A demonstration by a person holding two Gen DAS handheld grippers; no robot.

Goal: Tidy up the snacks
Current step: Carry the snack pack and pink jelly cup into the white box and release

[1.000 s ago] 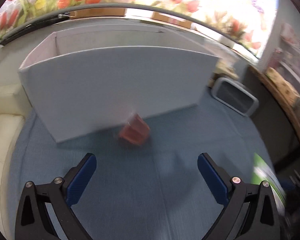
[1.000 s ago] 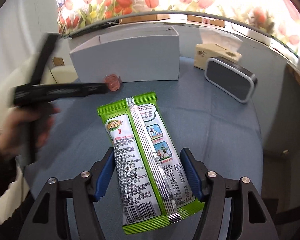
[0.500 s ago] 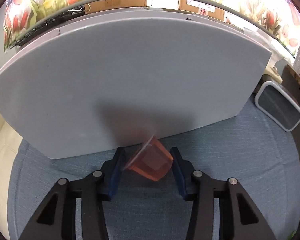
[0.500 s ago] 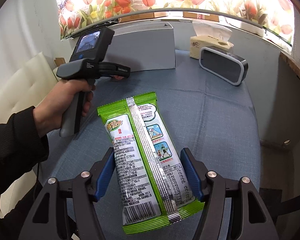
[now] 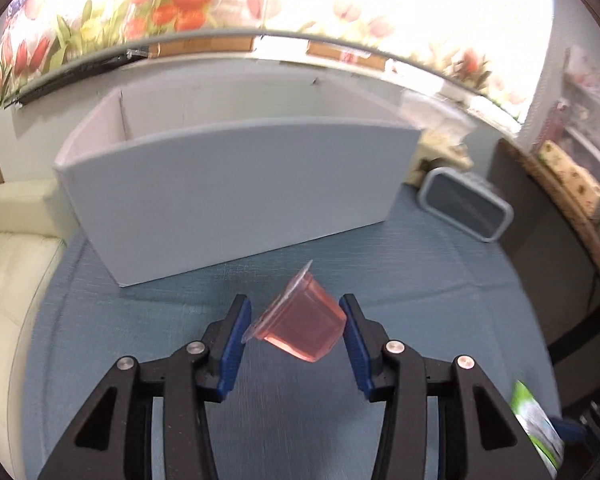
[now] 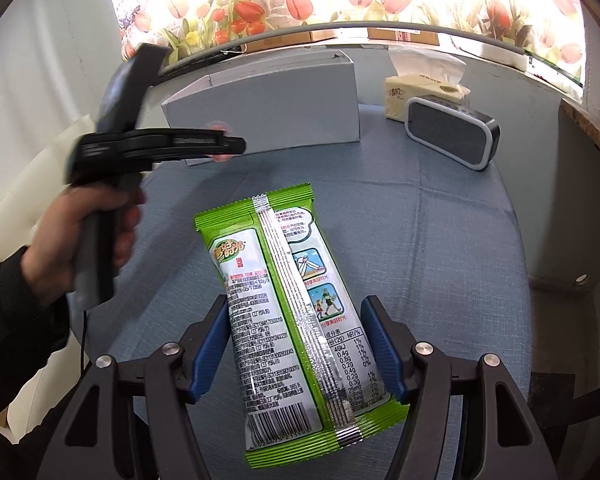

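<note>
A pink jelly cup (image 5: 304, 324) hangs tilted above the blue tablecloth, with my left gripper (image 5: 293, 305) shut on its sides. An open white box (image 5: 236, 184) stands just beyond it. Seen from the right wrist, the left gripper (image 6: 232, 146) is held by a hand (image 6: 80, 236) in front of the box (image 6: 268, 108), and the cup shows only as a pink blur at its tip. My right gripper (image 6: 296, 304) is shut on a green snack packet (image 6: 284, 300), which points away over the table. A corner of that packet (image 5: 536, 420) shows low right in the left wrist view.
A grey speaker (image 6: 452, 136) and a tissue box (image 6: 424, 92) stand at the back right of the round table (image 6: 440, 240). A cream sofa (image 5: 8, 248) lies off its left side. A dark sleeve enters at the lower left.
The left gripper went from wide open to shut on the jelly cup beside the box, then lifted it and drew back from the box. The right gripper kept holding the packet.
</note>
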